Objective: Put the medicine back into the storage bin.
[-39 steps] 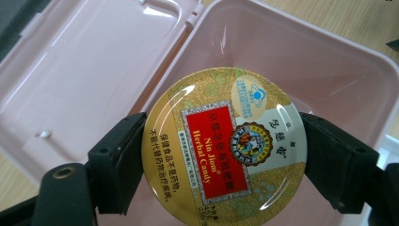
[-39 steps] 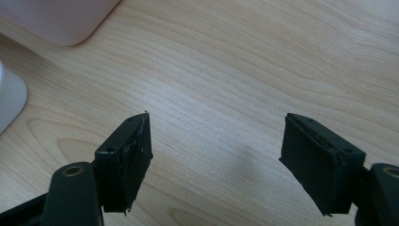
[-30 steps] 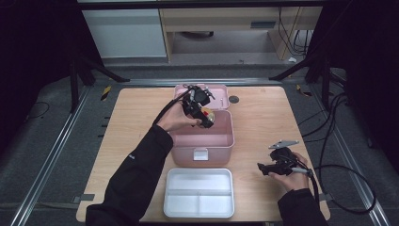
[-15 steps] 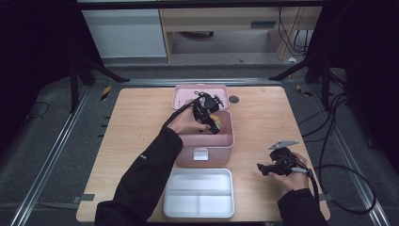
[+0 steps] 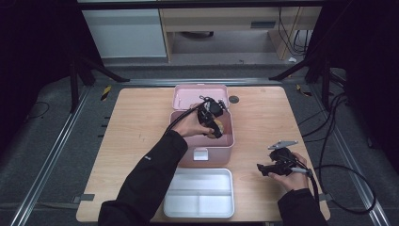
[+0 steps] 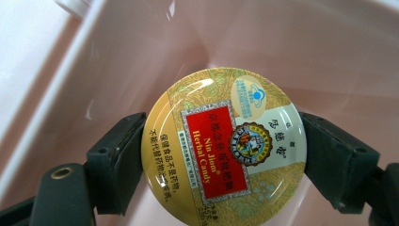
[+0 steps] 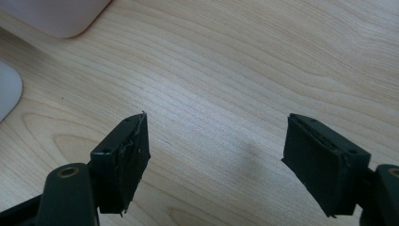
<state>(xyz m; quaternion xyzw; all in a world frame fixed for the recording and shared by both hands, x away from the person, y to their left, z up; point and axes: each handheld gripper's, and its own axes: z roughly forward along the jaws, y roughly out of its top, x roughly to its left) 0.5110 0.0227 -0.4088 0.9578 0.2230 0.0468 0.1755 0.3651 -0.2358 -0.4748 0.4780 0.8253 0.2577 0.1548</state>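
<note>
So my left gripper (image 6: 223, 155) has its two black jaws clamped on either side of a round yellow-gold candy tin (image 6: 224, 147) with a red label panel that reads "Nin Jiom Herbal Candy". The tin sits flat-face-up toward the camera on that gripper, pinched at its left and right edges. It's inside the pale pink plastic storage box (image 6: 329, 52), with the smooth pink walls all around it; I can't tell if the tin is touching the bottom or hanging just above it. From the high view, my left gripper (image 5: 210, 117) is over the open box (image 5: 221, 153), whose lid is tipped back at the far side, and the tin (image 5: 217, 127) peeks out yellow under the jaws.

My right gripper (image 7: 216, 162) is holding nothing, jaws spread wide apart over the bare light wooden table (image 7: 244, 70). In the high view it (image 5: 263, 168) rests near the table's right front, well apart from the box. A white plastic divided tray (image 5: 200, 194) lies just in front of the pink box.
</note>
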